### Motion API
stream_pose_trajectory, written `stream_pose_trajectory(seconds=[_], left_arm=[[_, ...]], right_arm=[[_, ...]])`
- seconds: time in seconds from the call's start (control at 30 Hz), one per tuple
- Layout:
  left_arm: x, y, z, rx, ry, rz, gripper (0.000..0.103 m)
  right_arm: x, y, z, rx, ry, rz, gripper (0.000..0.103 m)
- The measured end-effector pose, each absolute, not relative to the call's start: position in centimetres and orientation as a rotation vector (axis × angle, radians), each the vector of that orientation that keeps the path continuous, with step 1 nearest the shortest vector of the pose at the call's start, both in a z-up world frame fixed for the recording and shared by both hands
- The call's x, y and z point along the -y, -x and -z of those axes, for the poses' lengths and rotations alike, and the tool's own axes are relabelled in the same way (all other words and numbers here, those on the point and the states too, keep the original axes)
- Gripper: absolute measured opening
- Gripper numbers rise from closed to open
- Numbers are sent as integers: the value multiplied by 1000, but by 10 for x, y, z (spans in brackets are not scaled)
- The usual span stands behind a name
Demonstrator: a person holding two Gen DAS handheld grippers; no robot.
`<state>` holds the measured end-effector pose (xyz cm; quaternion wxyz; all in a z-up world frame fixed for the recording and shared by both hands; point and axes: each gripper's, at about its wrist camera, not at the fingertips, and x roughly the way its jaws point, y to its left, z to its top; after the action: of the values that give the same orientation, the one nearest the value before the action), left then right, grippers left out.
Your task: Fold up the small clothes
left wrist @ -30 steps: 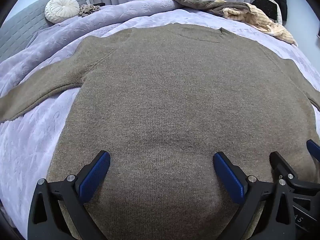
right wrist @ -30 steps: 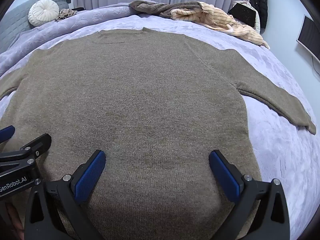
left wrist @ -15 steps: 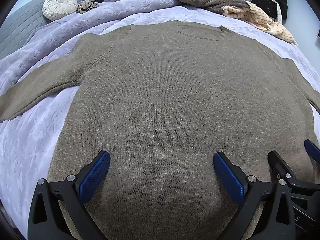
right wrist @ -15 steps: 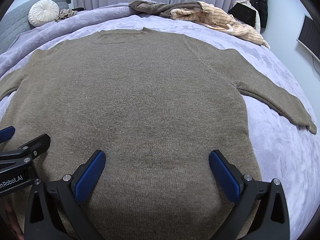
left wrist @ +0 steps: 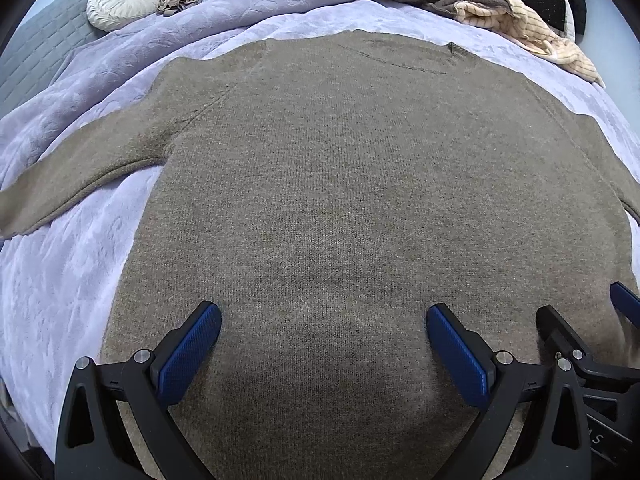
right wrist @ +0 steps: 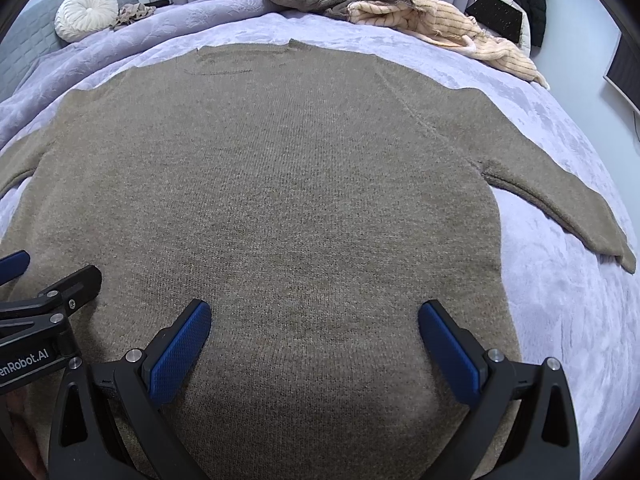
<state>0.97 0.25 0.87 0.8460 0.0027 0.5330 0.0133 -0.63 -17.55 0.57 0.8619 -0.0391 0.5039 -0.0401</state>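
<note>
- The bed (left wrist: 72,264) fills both views, covered with a pale lilac blanket (right wrist: 568,304) with a faint embossed pattern; a grey quilted headboard (left wrist: 36,52) stands at its far left.
- A brown knitted sweater (left wrist: 360,208) lies flat in the middle of the bed, neckline at the far end and hem towards the cameras. Its left sleeve (left wrist: 80,176) and right sleeve (right wrist: 580,208) both spread outward onto the blanket.
- A pile of other clothes (right wrist: 400,12), one brown piece and one cream ribbed piece, lies at the far edge of the bed, well apart from the sweater.
- The left gripper (left wrist: 324,344) hangs over the sweater's lower part, near the hem. Its jaws stand wide apart with nothing between them, only knit below; the blue pads (left wrist: 188,356) are bare.
- The right gripper (right wrist: 314,340) hangs just beside it over the same lower part, likewise spread wide and holding nothing. Whether either tool touches the fabric cannot be told.
- A round cream cushion (left wrist: 122,2) rests against the headboard.
- A small crumpled tan cloth (left wrist: 178,0) lies just beside the cushion.
</note>
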Motion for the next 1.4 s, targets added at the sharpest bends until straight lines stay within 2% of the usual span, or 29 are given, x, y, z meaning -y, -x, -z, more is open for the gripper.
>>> stream_pose_trajectory(seconds=[0.13, 0.27, 0.67, 0.8, 1.17, 1.4], left_arm=[[-11, -4, -18, -1150, 81, -22, 103], [-18, -2, -28, -1198, 131, -32, 103], [-17, 5, -73, -1117, 92, -97, 103], [-5, -2, -77, -1137, 40, -119, 103], [-11, 6, -90, -1062, 197, -77, 103], [-10, -2, -83, -1132, 224, -10, 103]], right_arm=[[176, 3, -17, -1103, 78, 71, 103], [176, 9, -38, -1072, 57, 76, 103], [171, 20, -91, -998, 58, 54, 103], [174, 21, -99, -991, 50, 50, 103], [178, 23, -113, -968, 59, 59, 103], [181, 23, -119, -953, 55, 65, 103]])
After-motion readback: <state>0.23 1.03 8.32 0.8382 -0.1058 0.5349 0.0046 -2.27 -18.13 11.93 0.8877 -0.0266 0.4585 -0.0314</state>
